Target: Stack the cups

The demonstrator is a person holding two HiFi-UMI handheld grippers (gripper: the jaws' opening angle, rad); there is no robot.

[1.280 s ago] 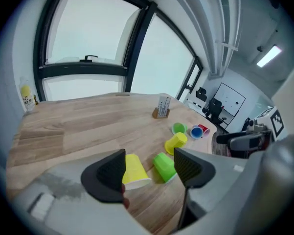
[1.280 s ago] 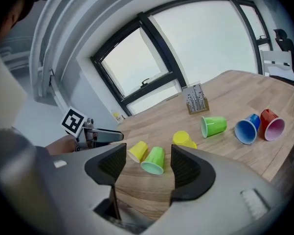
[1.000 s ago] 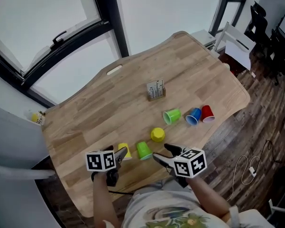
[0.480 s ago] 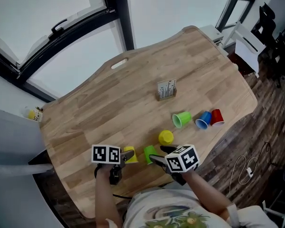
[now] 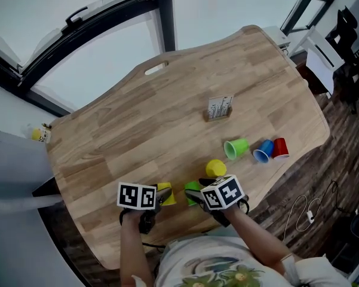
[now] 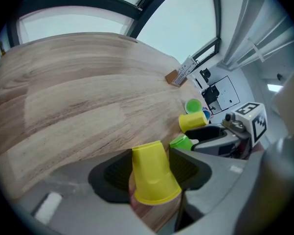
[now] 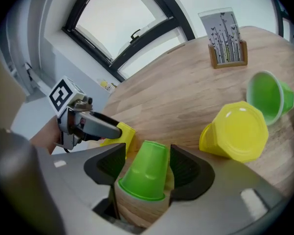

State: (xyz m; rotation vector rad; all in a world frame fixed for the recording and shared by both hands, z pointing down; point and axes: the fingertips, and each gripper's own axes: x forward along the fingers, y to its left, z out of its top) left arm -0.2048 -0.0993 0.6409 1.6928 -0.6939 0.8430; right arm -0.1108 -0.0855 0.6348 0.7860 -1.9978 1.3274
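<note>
Yellow cup [image 6: 154,177] stands upside down on the desk [image 6: 78,92], just left of the green cup [image 7: 144,175]. Its axis is upright between the left gripper's [image 6: 151,152] fingers [image 6: 112,175], which have just been closing and appear to press its sides. The green cup, likewise inverted, sits between the right gripper's [image 7: 147,148] fingers [image 7: 186,168], which are spread either side.

Wooden tabletop [image 5: 137,124] fills the centre, card stand [image 5: 220,107] right of middle. Dark window frame [image 5: 77,26] upper left, cable [image 5: 307,211] on floor lower right.
</note>
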